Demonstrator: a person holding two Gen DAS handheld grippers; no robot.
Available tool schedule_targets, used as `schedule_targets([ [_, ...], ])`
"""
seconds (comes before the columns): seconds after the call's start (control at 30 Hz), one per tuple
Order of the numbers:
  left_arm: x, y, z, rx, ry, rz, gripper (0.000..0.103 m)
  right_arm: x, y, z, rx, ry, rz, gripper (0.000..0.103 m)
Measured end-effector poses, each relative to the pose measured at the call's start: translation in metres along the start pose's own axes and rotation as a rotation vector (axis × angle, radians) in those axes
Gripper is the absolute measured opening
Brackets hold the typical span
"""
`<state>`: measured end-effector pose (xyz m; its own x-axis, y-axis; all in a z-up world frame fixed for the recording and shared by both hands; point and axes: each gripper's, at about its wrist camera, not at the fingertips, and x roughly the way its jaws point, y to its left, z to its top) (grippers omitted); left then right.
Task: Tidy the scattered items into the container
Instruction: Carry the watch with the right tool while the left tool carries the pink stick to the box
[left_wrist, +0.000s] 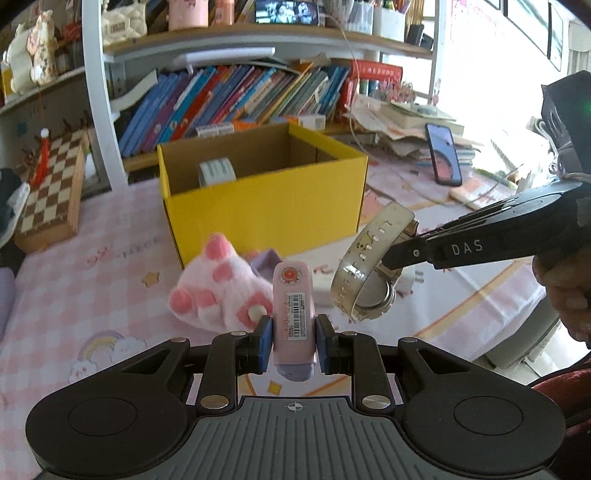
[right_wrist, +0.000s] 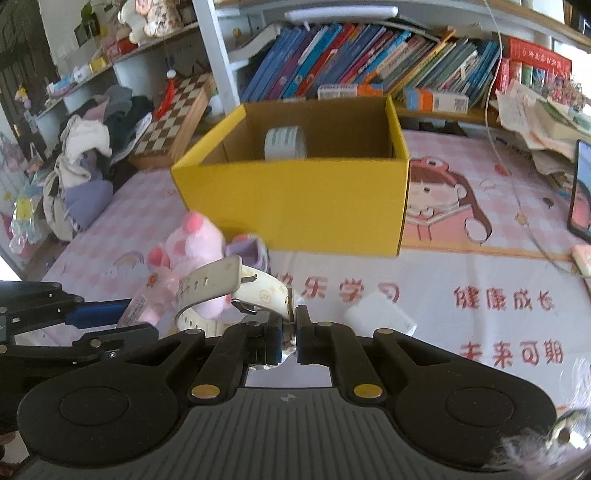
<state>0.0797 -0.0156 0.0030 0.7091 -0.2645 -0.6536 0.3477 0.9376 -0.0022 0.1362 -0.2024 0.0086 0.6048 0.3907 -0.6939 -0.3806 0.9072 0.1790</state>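
Wristwatch (right_wrist: 236, 291) clamped in right tool (right_wrist: 291, 332), pink tube (left_wrist: 293, 306) clamped in left tool (left_wrist: 293, 343), both near yellow box (left_wrist: 266, 199) w/ tape roll (left_wrist: 217, 172) inside.

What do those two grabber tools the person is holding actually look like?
Both are matte black plastic. The left gripper and right gripper each have two linkage arms with brass-coloured pivot pins, blue-padded jaws, round black discs either side and a ribbed grey base with a crosshair mark. The right one's side reads "DAS" in white.

Watch (right_wrist: 236, 291) in jaws (yellow box (right_wrist: 295, 206) beyond)
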Motion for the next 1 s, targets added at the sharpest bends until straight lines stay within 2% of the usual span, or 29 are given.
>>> schedule_targets([
  [0.27,0.003,0.006,0.032,0.026,-0.061,-0.03,0.023,-0.004,0.0,0.031,-0.06,-0.066,0.005,0.007],
  [0.47,0.007,0.01,0.063,0.048,-0.124,-0.016,0.023,0.001,-0.009,0.062,-0.098,-0.108,0.017,0.007],
  [0.77,0.026,0.02,0.104,0.054,-0.144,0.025,0.023,0.018,-0.026,0.116,-0.151,-0.164,0.055,0.007],
  [1.0,0.046,0.031,0.13,0.035,-0.133,0.053,0.023,0.04,-0.04,0.153,-0.217,-0.171,0.071,0.007],
])
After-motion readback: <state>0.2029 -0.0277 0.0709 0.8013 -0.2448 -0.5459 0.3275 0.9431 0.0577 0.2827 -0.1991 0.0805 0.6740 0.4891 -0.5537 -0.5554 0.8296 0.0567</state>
